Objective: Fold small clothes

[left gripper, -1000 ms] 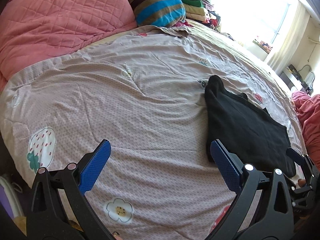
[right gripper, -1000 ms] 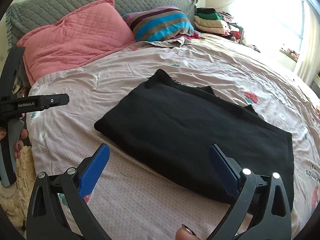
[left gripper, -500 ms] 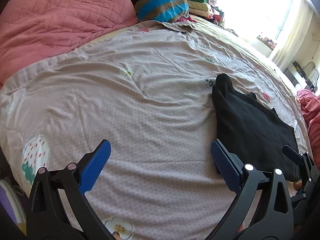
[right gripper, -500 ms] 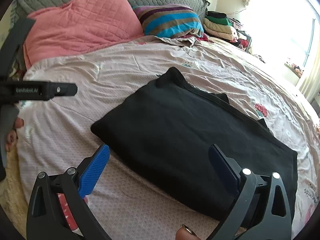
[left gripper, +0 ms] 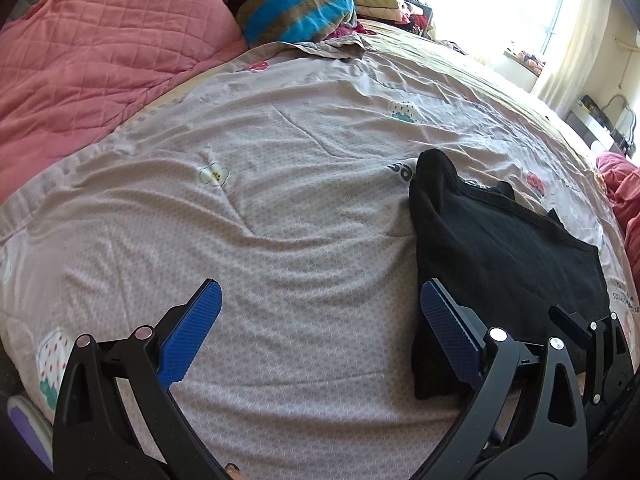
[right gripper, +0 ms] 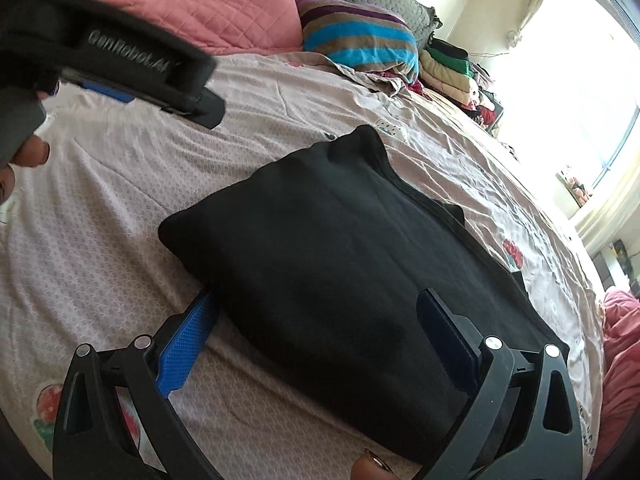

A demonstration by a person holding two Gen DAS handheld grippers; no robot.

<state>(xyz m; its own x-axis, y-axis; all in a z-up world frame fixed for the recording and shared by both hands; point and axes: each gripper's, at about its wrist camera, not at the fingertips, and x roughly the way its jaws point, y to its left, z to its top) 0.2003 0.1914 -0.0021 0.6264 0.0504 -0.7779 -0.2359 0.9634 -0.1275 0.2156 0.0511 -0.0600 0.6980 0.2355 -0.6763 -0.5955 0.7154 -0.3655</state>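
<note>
**Both grippers close in on the folded black garment**

At the left of the left wrist view, the left gripper hangs wide open and empty over the bedsheet. It has shifted toward the black garment, now at lower right beside its right finger. In the right wrist view the garment fills the centre; the right gripper has dropped to its near edge, jaws spread, apparently holding nothing. Another fold seems imminent. No containers are visible.
</note>
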